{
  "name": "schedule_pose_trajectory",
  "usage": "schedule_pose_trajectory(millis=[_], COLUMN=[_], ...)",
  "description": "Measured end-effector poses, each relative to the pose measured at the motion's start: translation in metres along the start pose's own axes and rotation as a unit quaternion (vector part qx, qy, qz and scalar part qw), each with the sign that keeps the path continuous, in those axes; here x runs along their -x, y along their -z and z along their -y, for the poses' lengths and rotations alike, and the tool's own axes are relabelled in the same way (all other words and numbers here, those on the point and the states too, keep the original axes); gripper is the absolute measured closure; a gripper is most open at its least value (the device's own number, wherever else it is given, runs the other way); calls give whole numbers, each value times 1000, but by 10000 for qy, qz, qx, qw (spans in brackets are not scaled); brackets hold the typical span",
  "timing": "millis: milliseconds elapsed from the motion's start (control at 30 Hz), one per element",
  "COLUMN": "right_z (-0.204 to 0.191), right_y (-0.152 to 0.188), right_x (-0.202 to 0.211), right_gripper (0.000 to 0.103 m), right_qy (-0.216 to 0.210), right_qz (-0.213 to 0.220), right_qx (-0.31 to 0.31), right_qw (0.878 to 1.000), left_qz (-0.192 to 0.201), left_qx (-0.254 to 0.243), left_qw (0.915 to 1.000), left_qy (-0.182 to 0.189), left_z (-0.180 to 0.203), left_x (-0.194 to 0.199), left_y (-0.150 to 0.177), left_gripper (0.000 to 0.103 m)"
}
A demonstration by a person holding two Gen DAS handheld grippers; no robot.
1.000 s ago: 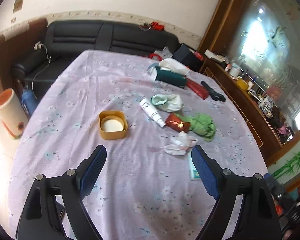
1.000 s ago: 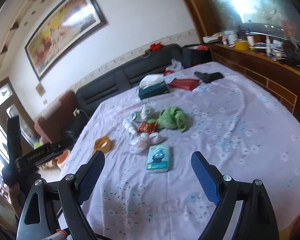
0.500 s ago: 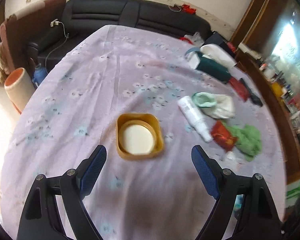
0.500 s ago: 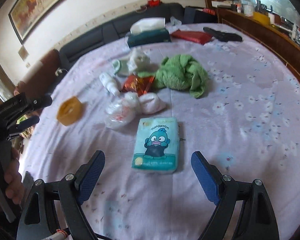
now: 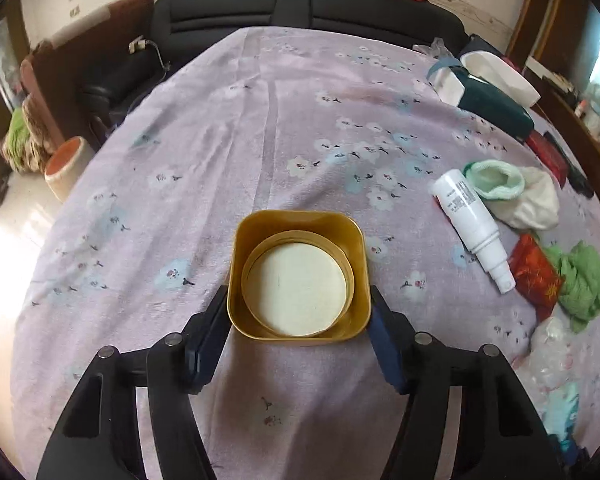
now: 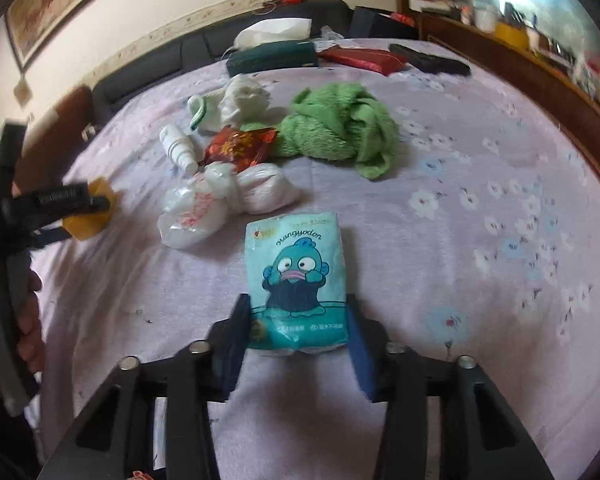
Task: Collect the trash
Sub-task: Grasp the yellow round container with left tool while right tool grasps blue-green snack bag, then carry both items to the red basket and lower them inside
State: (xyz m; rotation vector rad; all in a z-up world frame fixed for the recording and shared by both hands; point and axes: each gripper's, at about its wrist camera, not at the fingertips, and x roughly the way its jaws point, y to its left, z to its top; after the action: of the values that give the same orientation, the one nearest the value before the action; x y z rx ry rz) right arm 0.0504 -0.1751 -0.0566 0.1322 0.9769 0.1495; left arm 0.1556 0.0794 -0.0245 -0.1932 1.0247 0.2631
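Note:
My left gripper (image 5: 299, 300) is shut on a yellow square tub (image 5: 300, 280) with a white disc inside, resting on the purple tablecloth (image 5: 220, 140). My right gripper (image 6: 296, 308) is shut on the near end of a teal tissue pack (image 6: 298, 276) with a cartoon fish, lying flat on the cloth. Beyond it lie a crumpled clear plastic bag (image 6: 220, 204), a red snack wrapper (image 6: 240, 146), a white bottle (image 6: 176, 148) and a green cloth (image 6: 340, 128). The left gripper with the tub (image 6: 92, 212) shows at the left of the right wrist view.
A white and mint sock (image 5: 512, 196), a dark green tissue box (image 6: 272, 58), a red pouch (image 6: 364, 58) and a black remote (image 6: 428, 64) lie farther back. A black sofa (image 5: 300, 8) stands behind the table, a wooden sideboard (image 6: 540, 60) on the right.
Both grippers dropped toward the table and closed. The left one moved onto the yellow tub and gripped it. The right one moved onto the teal tissue pack and gripped it.

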Motion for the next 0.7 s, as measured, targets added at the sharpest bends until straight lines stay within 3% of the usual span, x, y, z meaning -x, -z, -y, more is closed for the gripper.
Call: schedule_pose_trajectory(millis=[67, 167, 300, 433, 700], right_z=[14, 32, 50, 58, 74], right_y=[4, 15, 29, 49, 92], right_x=[6, 24, 64, 114, 221], right_gripper=[66, 67, 67, 66, 66], right_qy=[-270, -460, -699, -805, -892], right_qz=[-6, 85, 435, 832, 1841], right_qx=[-276, -549, -724, -735, -787], right_qw=[9993, 9974, 9940, 9906, 9757], left_qz=[155, 452, 573, 660, 1080], left_qx=[-250, -534, -730, -913, -1222], left_qw=[9995, 9975, 9914, 9790, 9577], left_qy=[-82, 116, 927, 1699, 2370], left_z=[9, 22, 36, 49, 64], left_x=[16, 50, 98, 143, 223], left_y=[8, 28, 67, 106, 147], left_gripper=[40, 40, 40, 40, 40])
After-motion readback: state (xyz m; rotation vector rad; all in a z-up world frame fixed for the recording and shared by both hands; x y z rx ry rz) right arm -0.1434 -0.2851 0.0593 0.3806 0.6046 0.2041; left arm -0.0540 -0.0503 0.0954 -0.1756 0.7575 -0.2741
